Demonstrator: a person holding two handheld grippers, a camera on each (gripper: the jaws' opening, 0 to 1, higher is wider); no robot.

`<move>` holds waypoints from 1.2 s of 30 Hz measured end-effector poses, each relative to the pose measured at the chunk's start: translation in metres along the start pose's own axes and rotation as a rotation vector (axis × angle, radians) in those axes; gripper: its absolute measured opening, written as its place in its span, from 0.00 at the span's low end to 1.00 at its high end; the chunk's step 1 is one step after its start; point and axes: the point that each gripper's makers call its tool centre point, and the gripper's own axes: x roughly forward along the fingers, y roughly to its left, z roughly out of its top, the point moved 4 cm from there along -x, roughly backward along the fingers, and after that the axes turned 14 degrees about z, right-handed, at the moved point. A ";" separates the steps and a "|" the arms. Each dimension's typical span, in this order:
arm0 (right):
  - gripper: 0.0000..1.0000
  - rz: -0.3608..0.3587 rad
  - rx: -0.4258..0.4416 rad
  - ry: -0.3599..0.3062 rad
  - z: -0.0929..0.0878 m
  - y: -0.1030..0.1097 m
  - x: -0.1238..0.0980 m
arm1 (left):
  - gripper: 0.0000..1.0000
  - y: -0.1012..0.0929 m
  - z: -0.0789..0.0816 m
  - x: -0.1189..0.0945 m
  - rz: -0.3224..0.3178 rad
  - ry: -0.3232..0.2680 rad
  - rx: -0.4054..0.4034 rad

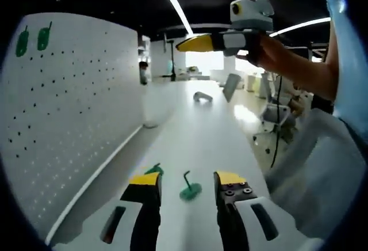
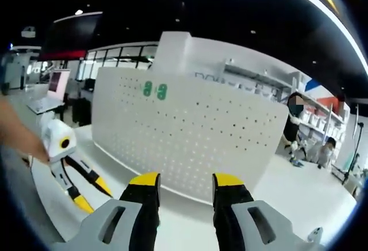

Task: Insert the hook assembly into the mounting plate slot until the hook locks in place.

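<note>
Left gripper view: hook (image 1: pixel 190 188) between jaws.

Hook (image 1: pixel 189 187) lies on table (image 1: pixel 195 130), near pegboard (image 1: pixel 69 113); two hooks (image 2: pixel 155 90) hang side by side on pegboard.

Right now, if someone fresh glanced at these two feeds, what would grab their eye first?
The big white perforated pegboard panel standing upright on the white table, with two green hook pieces already mounted near its top. Next, the loose green hook with a round base lying on the table between the open jaws of the left tool. The right tool hangs in a person's hand above the table's far end.
</note>
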 end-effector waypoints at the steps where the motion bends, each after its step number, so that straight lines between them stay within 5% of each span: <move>1: 0.36 0.001 -0.001 0.000 0.000 0.000 0.000 | 0.37 -0.001 -0.001 0.002 -0.003 0.004 0.001; 36: 0.37 0.037 -0.018 -0.001 -0.006 -0.009 0.004 | 0.21 -0.013 -0.032 0.073 -0.070 0.085 -0.071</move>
